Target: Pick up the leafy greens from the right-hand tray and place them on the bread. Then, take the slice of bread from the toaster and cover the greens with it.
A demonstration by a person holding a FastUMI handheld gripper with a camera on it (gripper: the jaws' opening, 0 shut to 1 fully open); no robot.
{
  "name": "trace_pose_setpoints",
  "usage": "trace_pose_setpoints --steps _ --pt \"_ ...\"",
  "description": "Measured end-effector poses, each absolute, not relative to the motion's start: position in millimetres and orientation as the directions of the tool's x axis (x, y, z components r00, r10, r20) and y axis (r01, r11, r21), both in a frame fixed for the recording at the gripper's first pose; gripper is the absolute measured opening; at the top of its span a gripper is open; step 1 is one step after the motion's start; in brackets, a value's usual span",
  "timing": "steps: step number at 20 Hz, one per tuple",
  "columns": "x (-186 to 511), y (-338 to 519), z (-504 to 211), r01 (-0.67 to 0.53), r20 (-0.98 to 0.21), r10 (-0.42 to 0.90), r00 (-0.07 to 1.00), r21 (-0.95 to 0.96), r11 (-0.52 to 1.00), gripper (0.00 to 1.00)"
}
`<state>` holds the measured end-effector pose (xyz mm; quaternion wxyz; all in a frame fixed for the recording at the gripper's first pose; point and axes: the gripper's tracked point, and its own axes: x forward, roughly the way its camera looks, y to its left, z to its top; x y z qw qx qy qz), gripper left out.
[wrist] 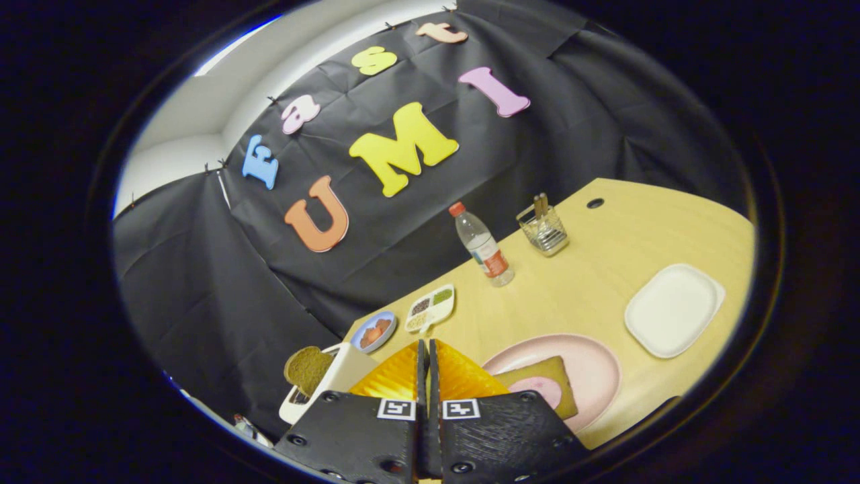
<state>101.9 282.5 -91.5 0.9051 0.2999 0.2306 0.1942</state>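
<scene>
i see the gripper (426,349) with its two fingers pressed together, no gap between them and nothing held in the pinch. it hangs tilted above the near edge of the wooden table (591,289).

just right of the fingers sits a pink plate (591,370), and on it lies a slice of bread (547,380) with a round pink piece (537,391) on top, partly hidden behind the gripper body. just left of the fingers stands the white toaster (342,376), with a brown slice of bread (308,368) poking up out of its slot.

farther right, apart from the pink plate, i see a white tray (674,309); its surface looks bare from here. i cannot make out the leafy greens anywhere on the table.

beyond the fingers, toward the far left edge of the table, there is a small blue dish (373,331) with orange pieces in it, and just beside it a white divided tray (431,308) holding dark and green bits. farther back stands a clear water bottle (482,245) with a red cap, and to its right a wire holder (544,228) with utensils standing in it.
</scene>
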Motion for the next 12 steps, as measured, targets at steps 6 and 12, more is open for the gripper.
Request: trace_pose_setpoints --steps 6,12 --pt "113.6 256.0 -134.4 -0.114 -0.371 0.409 0.833 0.609 0.785 0.0" --pt "124.5 221.7 -147.5 -0.068 -0.382 0.315 0.869 0.538 0.84 0.0"
